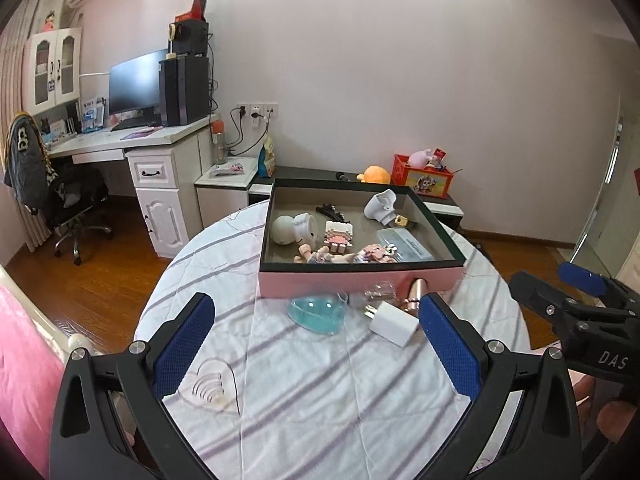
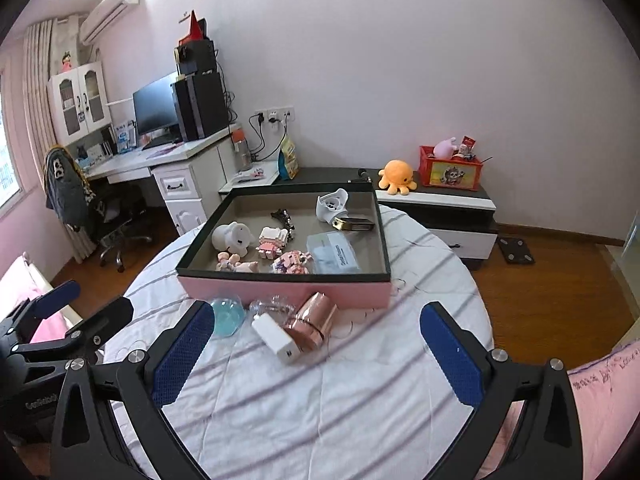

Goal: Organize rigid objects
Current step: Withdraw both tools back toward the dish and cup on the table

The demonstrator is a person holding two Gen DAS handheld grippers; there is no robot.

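Black gripper frames, blue textured pads on fingers (image 1: 188, 344), silver screws, white lettering

Soft daylight from the left, sharp focus, fisheye bending and dark corners.

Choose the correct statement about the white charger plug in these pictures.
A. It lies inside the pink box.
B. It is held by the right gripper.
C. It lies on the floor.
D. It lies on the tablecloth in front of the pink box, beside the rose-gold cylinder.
D. The white charger plug lies on the striped tablecloth in front of the pink box, right beside the rose-gold cylinder; both grippers are open and empty.
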